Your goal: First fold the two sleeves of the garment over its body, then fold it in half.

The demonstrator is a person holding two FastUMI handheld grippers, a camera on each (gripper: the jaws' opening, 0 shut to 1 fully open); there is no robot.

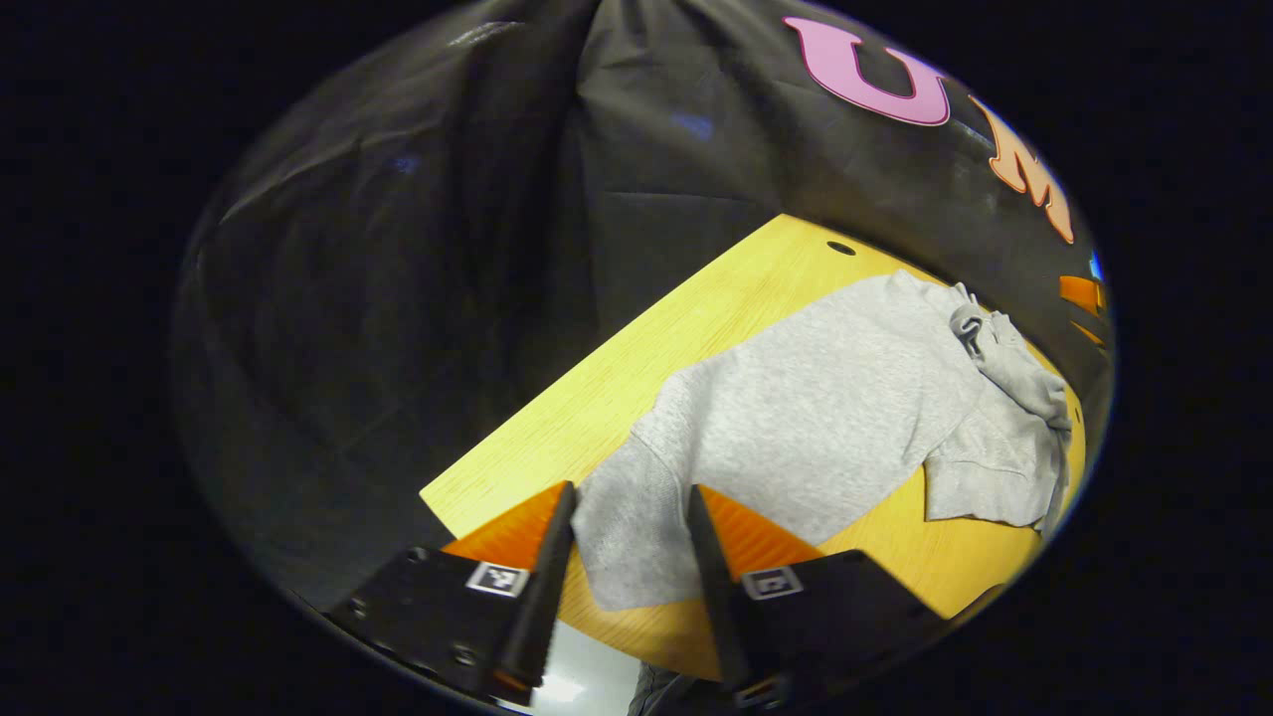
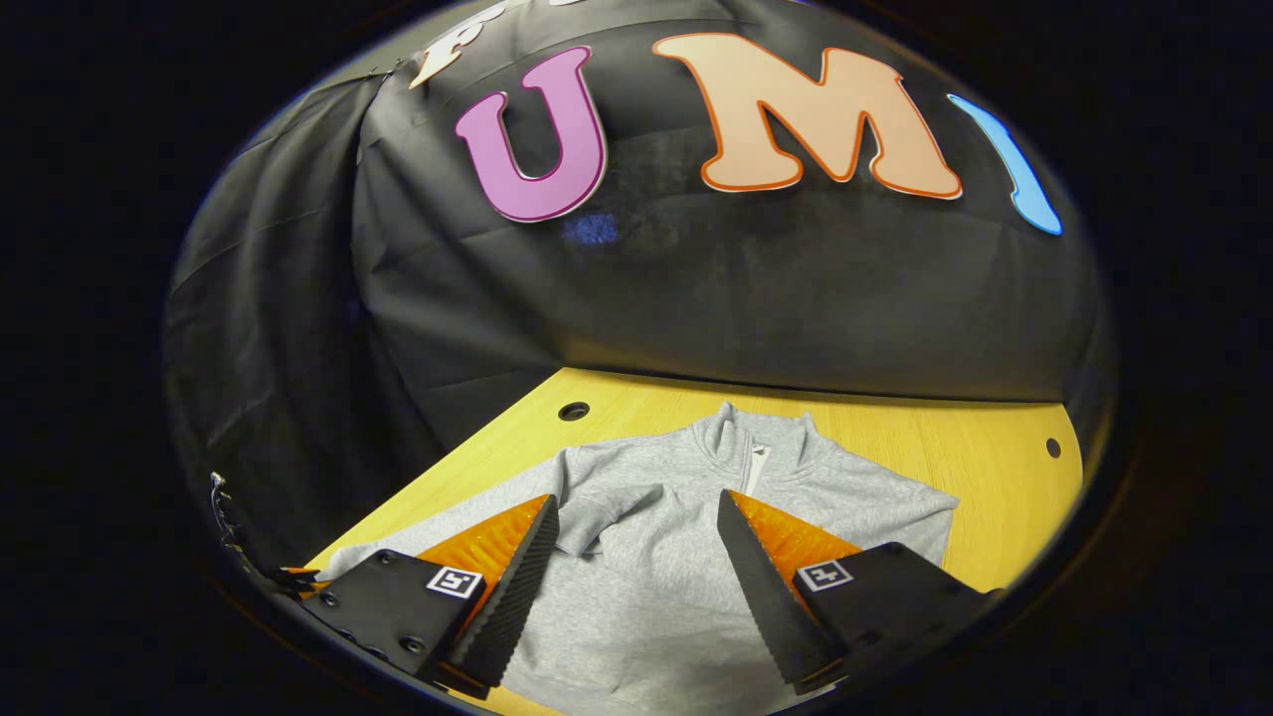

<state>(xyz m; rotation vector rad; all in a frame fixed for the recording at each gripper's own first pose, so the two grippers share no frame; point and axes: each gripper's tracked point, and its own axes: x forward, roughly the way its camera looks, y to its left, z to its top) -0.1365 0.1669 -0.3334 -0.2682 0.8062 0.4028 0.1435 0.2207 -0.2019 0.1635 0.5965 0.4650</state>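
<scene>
- Where the left gripper view looks across the scene, the left hand-held gripper (image 1: 629,497) hangs released, its two fingers spread wide and pressing on nothing, just above the near end of the garment (image 1: 825,418).
- The garment is a pale grey sweatshirt lying on the yellow wooden tabletop (image 1: 636,368); in this view its body stretches away to the right, and one sleeve (image 1: 995,467) lies bunched and folded at the far right end.
- A small round hole (image 1: 840,248) sits in the tabletop near its far corner, well apart from the cloth.
- In the right gripper view, the right hand-held gripper (image 2: 636,512) is likewise released, fingers parted with grey cloth showing between them; whether the tips touch the fabric I cannot tell.
- Here the garment (image 2: 656,557) lies flat with its collar (image 2: 758,443) and short zip towards the far edge of the tabletop (image 2: 995,447).
- A sleeve (image 2: 587,512) is folded over the body on the left side, beside the left finger.
- Two round holes (image 2: 574,411) mark the tabletop, one far left, one far right.
</scene>
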